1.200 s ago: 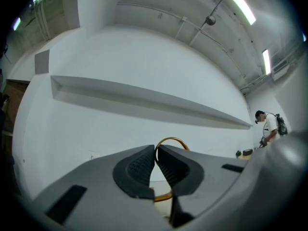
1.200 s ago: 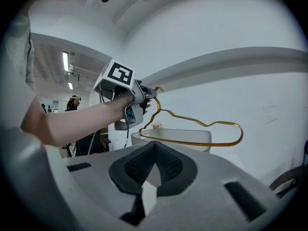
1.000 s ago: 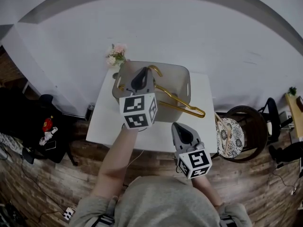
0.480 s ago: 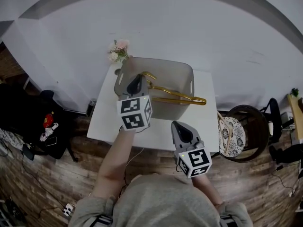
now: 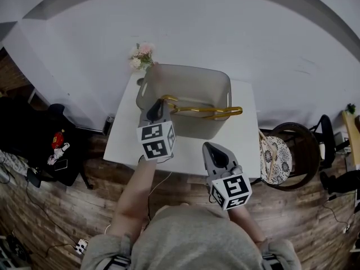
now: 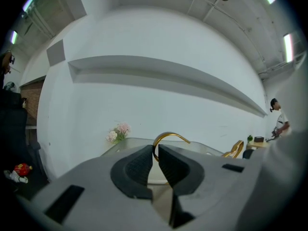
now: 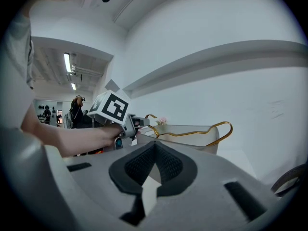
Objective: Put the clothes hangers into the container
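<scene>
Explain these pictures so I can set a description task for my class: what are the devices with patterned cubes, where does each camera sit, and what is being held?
There is no robot here. A person holds a two-fingered gripper in each hand, and the patterned cubes are part of those grippers. The head view looks down from the person's head. The other two views ride on the grippers and look along their fingers. On the white table stands a grey container, with flowers by its far corner. The left gripper is shut on the hook of a gold hanger, held across the container's open top. The right gripper is shut on nothing, near the table's front edge.
</scene>
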`<state>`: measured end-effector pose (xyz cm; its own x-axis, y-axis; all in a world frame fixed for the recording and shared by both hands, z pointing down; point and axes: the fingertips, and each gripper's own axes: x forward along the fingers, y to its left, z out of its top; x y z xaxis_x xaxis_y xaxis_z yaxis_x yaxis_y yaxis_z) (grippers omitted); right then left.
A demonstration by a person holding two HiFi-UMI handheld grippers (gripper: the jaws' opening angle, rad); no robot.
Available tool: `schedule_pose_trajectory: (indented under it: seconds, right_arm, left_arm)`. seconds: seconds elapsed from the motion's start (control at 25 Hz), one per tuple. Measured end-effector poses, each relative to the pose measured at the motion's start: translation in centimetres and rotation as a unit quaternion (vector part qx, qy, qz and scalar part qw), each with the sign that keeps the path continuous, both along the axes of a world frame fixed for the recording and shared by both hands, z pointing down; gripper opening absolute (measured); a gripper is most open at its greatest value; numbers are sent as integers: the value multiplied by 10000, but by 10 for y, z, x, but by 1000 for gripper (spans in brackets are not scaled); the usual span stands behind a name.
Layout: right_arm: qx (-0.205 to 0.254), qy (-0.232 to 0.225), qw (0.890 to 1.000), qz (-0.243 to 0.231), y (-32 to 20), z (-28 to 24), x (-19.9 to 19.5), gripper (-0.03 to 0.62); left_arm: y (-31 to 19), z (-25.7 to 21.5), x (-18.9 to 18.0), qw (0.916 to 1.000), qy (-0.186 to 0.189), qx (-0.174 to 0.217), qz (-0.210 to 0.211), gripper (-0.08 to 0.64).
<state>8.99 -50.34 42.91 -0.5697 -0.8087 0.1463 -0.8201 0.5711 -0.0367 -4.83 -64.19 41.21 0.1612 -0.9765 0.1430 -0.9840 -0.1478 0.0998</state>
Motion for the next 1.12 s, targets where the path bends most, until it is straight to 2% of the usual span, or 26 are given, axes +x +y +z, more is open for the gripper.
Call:
schedule_pose_trajectory:
  seconds: [0.4, 0.72, 0.92, 1.0, 1.12]
  right_arm:
    - [-26, 7, 10000, -38, 9, 2, -5, -2]
    - [-19, -7, 10000, 28, 16, 0, -4, -2]
    - [-16, -6, 10000, 94, 24, -3, -3, -2]
    - [-29, -6, 9999, 119, 28, -4, -4, -2]
    - [-48, 2, 9999, 139, 37, -6, -6, -2]
  left_arm:
    - [16, 30, -11, 9994, -78, -305, -132, 21]
    - [22, 34, -6, 9995, -157, -282, -31, 23]
    - [28, 30, -5, 9996, -68, -252, 57, 26]
    - [32, 28, -4, 9996, -5, -239, 139, 73]
    - [41, 25, -4, 9996, 56, -210, 203, 80]
